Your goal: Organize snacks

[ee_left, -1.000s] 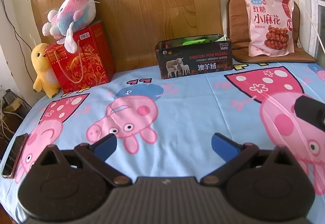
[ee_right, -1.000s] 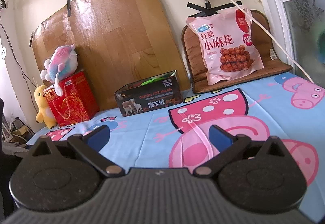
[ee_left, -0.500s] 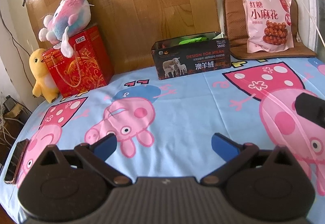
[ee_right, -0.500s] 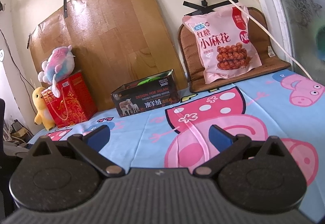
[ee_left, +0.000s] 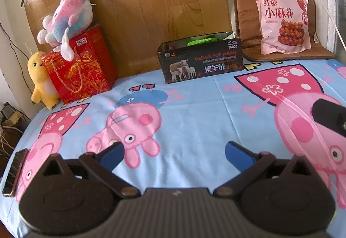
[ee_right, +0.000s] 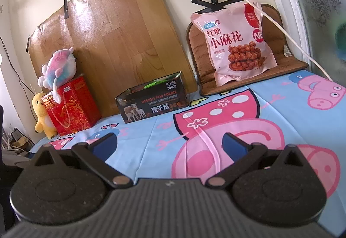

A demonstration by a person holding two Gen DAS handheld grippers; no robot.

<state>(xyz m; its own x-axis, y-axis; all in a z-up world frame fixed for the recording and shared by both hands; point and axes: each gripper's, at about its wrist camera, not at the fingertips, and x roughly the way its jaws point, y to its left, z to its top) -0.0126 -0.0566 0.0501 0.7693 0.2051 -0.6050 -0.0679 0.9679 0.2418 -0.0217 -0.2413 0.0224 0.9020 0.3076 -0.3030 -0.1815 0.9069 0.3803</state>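
Note:
A pink snack bag point(ee_left: 282, 19) point(ee_right: 233, 43) leans upright against a brown cushion at the back right. A black open box point(ee_left: 202, 61) point(ee_right: 152, 100) printed with sheep stands at the back middle, with green packets showing inside. My left gripper point(ee_left: 174, 151) hangs open over the cartoon sheet, nothing between its blue fingers. My right gripper point(ee_right: 168, 144) is open too and holds nothing. Both are well short of the box and the bag. A black part of the right gripper point(ee_left: 330, 117) shows at the right edge of the left wrist view.
A red gift bag point(ee_left: 80, 67) point(ee_right: 71, 106) with a plush toy point(ee_left: 67, 17) on top and a yellow plush point(ee_left: 40, 80) stand at the back left. A phone point(ee_left: 14, 171) lies at the left edge. A wooden board point(ee_right: 112, 39) leans on the wall. White cables point(ee_right: 270, 19) hang by the window.
Both views have pulled back and tilted down a little, so the box and bag sit higher and smaller. Both grippers stay open and nothing on the sheet has moved.

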